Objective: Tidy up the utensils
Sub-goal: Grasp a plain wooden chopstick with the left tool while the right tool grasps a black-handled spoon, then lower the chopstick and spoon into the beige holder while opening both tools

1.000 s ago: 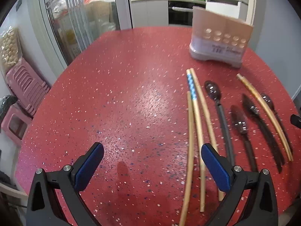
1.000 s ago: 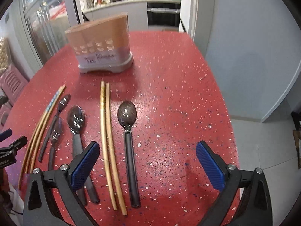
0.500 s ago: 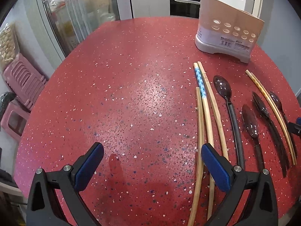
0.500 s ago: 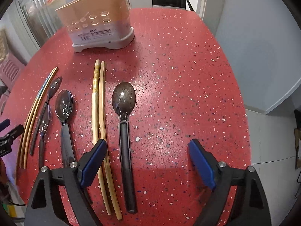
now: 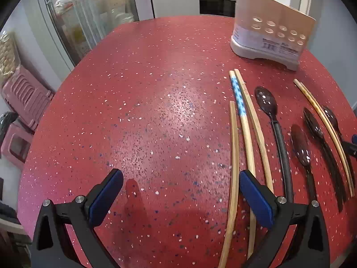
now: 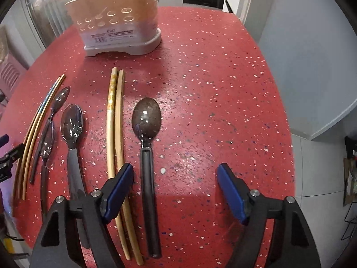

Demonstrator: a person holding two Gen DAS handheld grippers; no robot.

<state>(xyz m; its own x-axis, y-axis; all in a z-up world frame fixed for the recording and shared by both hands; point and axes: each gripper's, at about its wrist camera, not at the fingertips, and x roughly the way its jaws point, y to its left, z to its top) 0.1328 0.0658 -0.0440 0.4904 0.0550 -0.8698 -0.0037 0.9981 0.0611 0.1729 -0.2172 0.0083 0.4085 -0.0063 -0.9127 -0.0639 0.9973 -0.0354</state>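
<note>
We see the red speckled table (image 5: 156, 111) from both wrist cams. On the L side, the left gripper (image 5: 180, 197) hangs over bare tabletop w/ jaws spread wide, nothing between the blue pads (image 5: 104, 198); its right pad sits just above the near ends of three chopsticks (image 5: 233, 156) lying lengthwise, one w/ a blue patterned top. Next to the R of those lies a dark spoon (image 5: 271, 120), then two more dark spoons and a pair of chopsticks further R, near the table edge. The utensil holder (image 5: 267, 38), beige w/ round holes and a grey base, stands upright at the far side of the table, well apart from the laid-out utensils. In the R cam the right gripper (image 6: 174, 192) has just been closing its jaws but they're not gripping anything yet: the black-handled spoon (image 6: 147, 156) lies btw the pads, closer to the left pad, w/ neither pad touching it. Just L of that spoon is a pair of chopsticks (image 6: 115, 122), passing under the left pad; further L a grey-handled spoon (image 6: 72, 134), two slimmer spoons and the three chopsticks. The holder (image 6: 120, 26) is beyond them, far side.
</note>
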